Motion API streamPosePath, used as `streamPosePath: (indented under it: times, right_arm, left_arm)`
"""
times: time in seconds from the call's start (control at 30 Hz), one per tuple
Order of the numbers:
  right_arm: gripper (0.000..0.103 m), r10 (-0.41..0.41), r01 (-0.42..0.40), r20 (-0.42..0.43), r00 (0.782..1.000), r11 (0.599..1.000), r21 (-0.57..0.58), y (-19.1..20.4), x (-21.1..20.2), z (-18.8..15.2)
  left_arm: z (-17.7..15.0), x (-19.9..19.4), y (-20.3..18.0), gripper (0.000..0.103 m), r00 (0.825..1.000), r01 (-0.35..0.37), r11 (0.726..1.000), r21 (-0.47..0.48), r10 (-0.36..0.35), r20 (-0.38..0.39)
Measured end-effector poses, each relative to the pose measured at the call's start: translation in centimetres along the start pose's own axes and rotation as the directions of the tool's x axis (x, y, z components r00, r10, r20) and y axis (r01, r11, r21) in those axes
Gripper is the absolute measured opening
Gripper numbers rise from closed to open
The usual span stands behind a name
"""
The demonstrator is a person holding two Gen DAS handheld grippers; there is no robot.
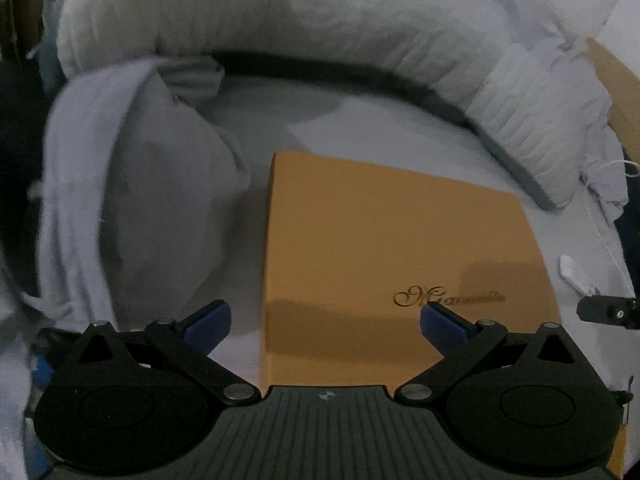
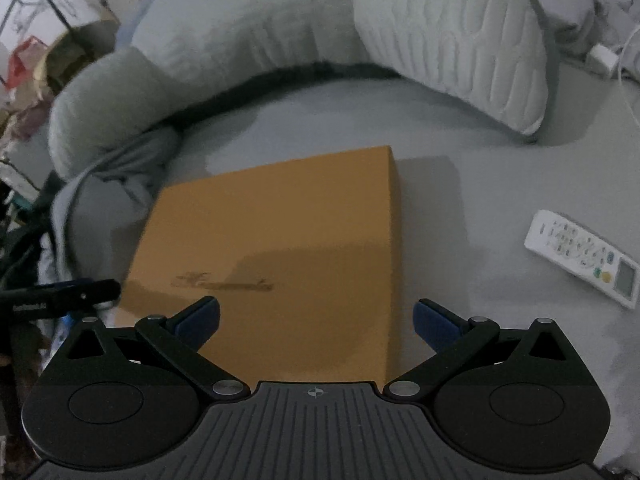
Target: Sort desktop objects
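The left gripper (image 1: 325,322) has black linkage arms, silver pivot screws and blue finger pads (image 1: 208,320). Its grey ribbed base carries a small crosshair mark. The right gripper (image 2: 316,320) looks identical.

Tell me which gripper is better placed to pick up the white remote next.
Right, probably. The remote lies just right of the open right gripper, while the left gripper, also open, faces the orange box, with the remote at its view's edge.

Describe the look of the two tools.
The left tool and right tool look identical: blue fingertips on black linkage arms with silver pivot pins, round black discs either side, and a ribbed grey centre plate bearing a small crosshair mark.
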State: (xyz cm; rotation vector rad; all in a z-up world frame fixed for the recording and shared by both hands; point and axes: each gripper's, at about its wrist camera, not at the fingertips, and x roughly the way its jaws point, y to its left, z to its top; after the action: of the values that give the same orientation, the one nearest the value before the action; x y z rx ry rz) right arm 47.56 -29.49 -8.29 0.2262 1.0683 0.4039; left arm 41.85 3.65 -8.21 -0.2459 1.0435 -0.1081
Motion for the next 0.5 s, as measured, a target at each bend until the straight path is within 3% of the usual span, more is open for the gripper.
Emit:
streamPosePath:
  times: [0.23, 0.4, 0.5]
  right_arm:
    - [0.103, -0.010, 0.012, -0.079, 0.997, 1.000, 0.027, -1.7, 3.9, -0.2]
    - [0.103, 0.020, -0.012, -0.104, 0.994, 0.997, 0.074, -2.8, 5.1, -0.5]
    - [0.103, 0.034, -0.025, -0.118, 0.992, 0.997, 0.078, -2.6, 5.6, -0.5]
  left_arm:
    - [1.1, 1.9, 1.3, 0.103, 0.992, 0.073, 0.992, -0.104, -0.083, -0.097]
    - [1.8, 3.4, 1.5, 0.103, 0.988, 0.046, 0.997, -0.069, -0.055, -0.143]
    - [1.9, 3.8, 1.4, 0.103, 0.985, 0.067, 0.995, -0.069, -0.077, -0.156]
